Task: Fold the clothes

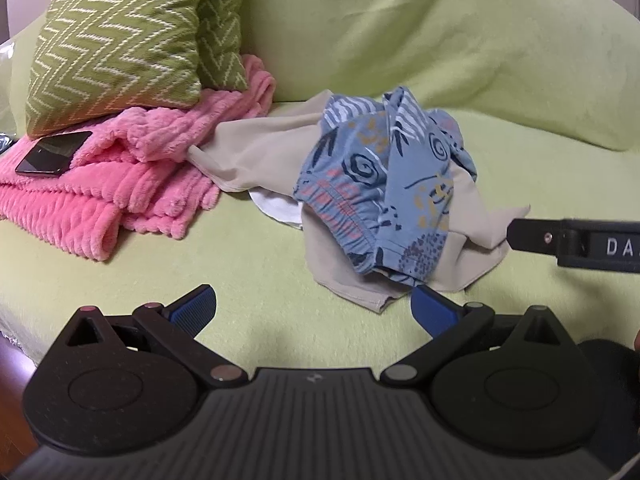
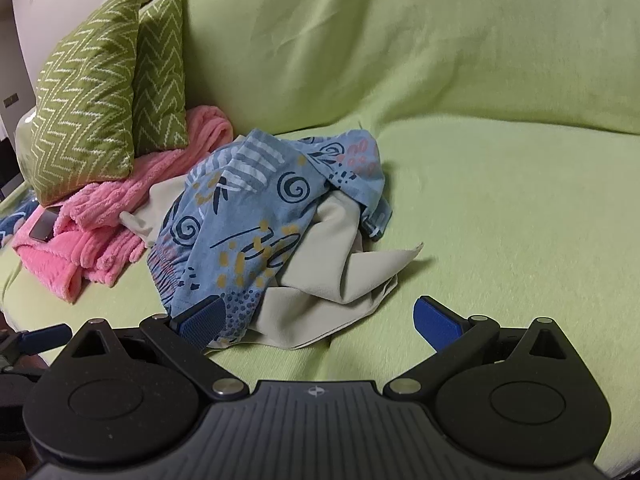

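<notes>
A sofa (image 2: 500,200) draped in a light green cover fills both views. At its far left, two green zigzag cushions (image 1: 116,36) lean on a crumpled pink fleece blanket (image 1: 100,196), and a dark phone (image 1: 54,152) lies on that blanket. Just right of the blanket a beige garment (image 2: 320,300) lies rumpled on the seat, with blue patterned shorts (image 2: 248,216) heaped on top. The left tongs (image 1: 314,306) and right tongs (image 2: 318,316) are both released, near the clothes.
</notes>
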Available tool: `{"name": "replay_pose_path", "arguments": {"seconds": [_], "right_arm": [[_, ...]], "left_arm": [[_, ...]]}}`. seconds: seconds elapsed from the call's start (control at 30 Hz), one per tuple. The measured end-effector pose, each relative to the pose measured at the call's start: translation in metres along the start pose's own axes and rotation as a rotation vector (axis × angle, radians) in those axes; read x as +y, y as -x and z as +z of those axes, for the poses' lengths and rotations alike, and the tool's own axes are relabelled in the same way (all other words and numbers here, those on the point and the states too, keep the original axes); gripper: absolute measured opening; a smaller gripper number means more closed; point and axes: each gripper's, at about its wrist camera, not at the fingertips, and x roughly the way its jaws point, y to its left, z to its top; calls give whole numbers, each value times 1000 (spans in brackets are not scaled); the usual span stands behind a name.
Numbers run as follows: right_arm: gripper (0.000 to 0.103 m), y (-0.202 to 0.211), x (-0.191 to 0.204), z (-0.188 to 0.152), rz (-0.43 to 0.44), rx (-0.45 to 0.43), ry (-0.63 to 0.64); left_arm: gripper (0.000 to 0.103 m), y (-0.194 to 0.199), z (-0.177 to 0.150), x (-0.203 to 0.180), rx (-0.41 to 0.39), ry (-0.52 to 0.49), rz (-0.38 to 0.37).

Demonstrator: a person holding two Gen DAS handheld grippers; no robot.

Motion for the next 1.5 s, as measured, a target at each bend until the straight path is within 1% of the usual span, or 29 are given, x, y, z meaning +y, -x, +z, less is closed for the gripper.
{"name": "replay_pose_path", "arguments": {"seconds": [0.1, 0.2, 0.33, 0.47, 0.9, 1.5], "right_arm": [[103, 0, 2, 1, -2, -9, 8], [103, -2, 5, 2, 5, -7, 0], [103, 2, 3, -2, 18, -25, 6], [103, 3, 5, -1, 20, -20, 21], [103, 2, 4, -1, 31, -11, 11], [103, 5, 7, -1, 28, -7, 11]], "left_arm": [[102, 3, 2, 2, -16, 14, -3], [102, 7, 1, 6, -34, 7, -30], [102, 11, -2, 3, -58, -1, -27], [102, 10, -5, -4, -60, -18, -15], [102, 9, -10, -9, -49, -19, -25], [102, 10, -8, -9, -40, -27, -48]]}}
